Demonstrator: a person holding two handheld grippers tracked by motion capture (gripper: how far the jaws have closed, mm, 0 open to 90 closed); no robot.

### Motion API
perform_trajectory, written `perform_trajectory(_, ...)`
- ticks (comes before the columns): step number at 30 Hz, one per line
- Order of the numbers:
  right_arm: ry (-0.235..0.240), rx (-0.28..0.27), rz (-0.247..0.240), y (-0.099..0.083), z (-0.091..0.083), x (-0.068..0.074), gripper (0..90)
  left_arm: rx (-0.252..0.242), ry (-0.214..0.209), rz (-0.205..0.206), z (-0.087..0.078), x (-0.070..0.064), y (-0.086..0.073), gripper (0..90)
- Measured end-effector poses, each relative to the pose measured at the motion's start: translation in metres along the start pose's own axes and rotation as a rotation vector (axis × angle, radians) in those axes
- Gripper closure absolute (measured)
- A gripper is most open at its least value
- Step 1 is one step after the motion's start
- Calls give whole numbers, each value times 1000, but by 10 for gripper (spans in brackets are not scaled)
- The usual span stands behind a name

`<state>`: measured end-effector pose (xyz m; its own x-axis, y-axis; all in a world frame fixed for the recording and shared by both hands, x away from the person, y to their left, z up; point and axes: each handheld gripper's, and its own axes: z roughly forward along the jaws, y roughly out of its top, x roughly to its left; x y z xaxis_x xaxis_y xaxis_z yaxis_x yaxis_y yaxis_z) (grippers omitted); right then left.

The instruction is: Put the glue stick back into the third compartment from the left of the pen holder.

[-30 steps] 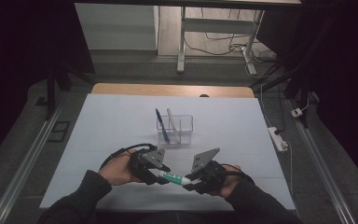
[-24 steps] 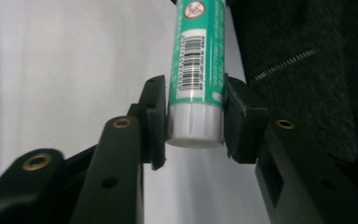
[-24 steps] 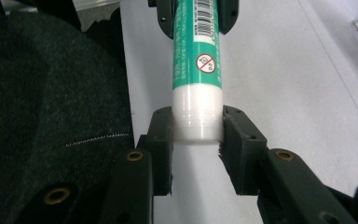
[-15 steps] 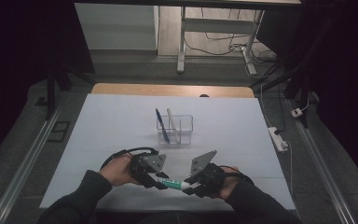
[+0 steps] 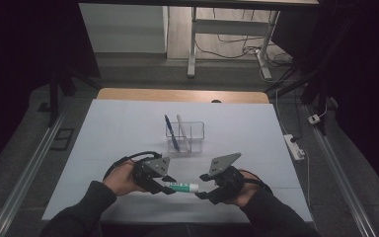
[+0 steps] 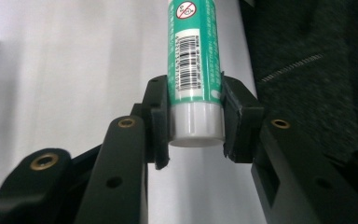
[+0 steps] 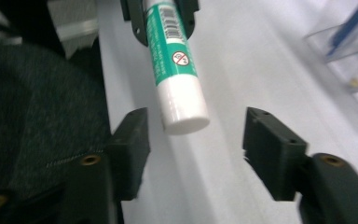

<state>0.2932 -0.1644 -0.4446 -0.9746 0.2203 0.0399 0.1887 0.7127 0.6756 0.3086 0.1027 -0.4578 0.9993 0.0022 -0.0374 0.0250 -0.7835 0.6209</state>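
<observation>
1. While two hands meet at lower centre of the high view, the left gripper [image 5: 170, 183] holds a green glue stick [image 5: 183, 187] level above the table [image 5: 118, 133], its free end toward the right gripper [image 5: 201, 193]. A clear holder [image 5: 185, 136] with pens stands mid-frame. Judged a handover or uncapping, with the second grasp yet to come.
2. Seen from the left gripper view, the left gripper [image 6: 196, 119] is clenched on the glue stick [image 6: 193, 56] at its white end, both pads touching, centre frame.
3. Seen from the right gripper view, the right gripper [image 7: 196, 140] stands wide, released, holding nothing. The glue stick [image 7: 175, 70] angles down from the top, its white end just short of the jaws. Next move: advance around that end, then close squarely.
</observation>
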Motion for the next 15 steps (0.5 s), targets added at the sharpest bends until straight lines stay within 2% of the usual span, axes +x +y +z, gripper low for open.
perform_trajectory(3,-28,-35,38,-2,-6,-5,298,-34,30,-27,-6,2,-4,654)
perform_trajectory(7,-38,-74,109,-3,-10,-10,228,-79,67,-75,-12,3,-8,654)
perform_trajectory(9,-70,-79,137,-3,-12,-12,197,-104,87,-100,-15,2,-10,654)
perform_trajectory(15,-131,-133,200,-5,-18,-18,112,-130,145,-175,-21,0,-14,653)
